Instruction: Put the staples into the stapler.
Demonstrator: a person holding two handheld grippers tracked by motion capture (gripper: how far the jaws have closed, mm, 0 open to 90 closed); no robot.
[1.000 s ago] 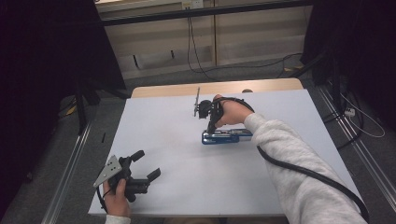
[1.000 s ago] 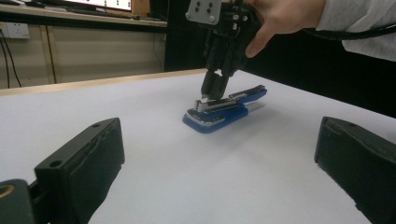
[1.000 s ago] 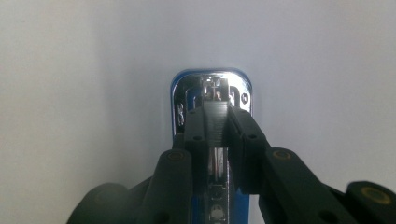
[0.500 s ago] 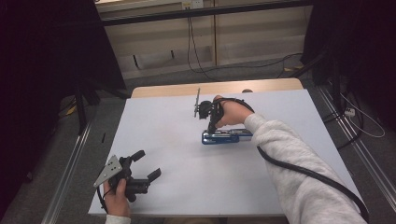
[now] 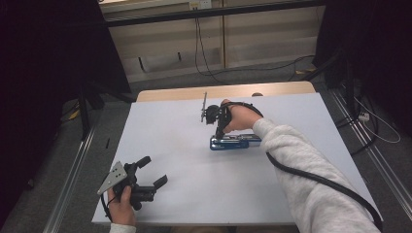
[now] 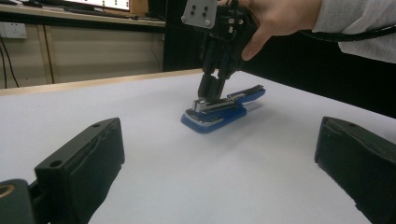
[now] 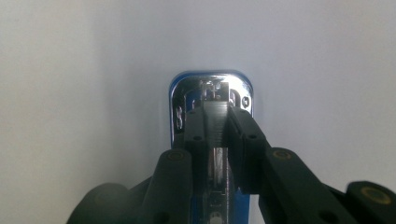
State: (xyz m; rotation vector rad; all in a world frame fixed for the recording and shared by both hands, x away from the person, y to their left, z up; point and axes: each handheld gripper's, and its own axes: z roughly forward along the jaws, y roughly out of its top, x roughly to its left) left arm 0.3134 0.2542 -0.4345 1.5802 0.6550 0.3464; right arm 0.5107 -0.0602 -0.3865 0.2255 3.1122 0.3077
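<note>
On the white counter (image 5: pixel 165 131), a blue stapler (image 5: pixel 235 142) is pinched at its metal front by the right hand-held gripper (image 5: pixel 219 133); the left hand-held gripper (image 5: pixel 150 171) is held spread, idle. A steady lift or press is judged next.

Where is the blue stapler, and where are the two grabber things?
blue stapler (image 6: pixel 219 112), left gripper view, on its blue base.
right gripper (image 6: pixel 211 91), left gripper view, at its jaw tips on the stapler.
left gripper (image 5: pixel 151 171), high view, between its spread jaws.
</note>
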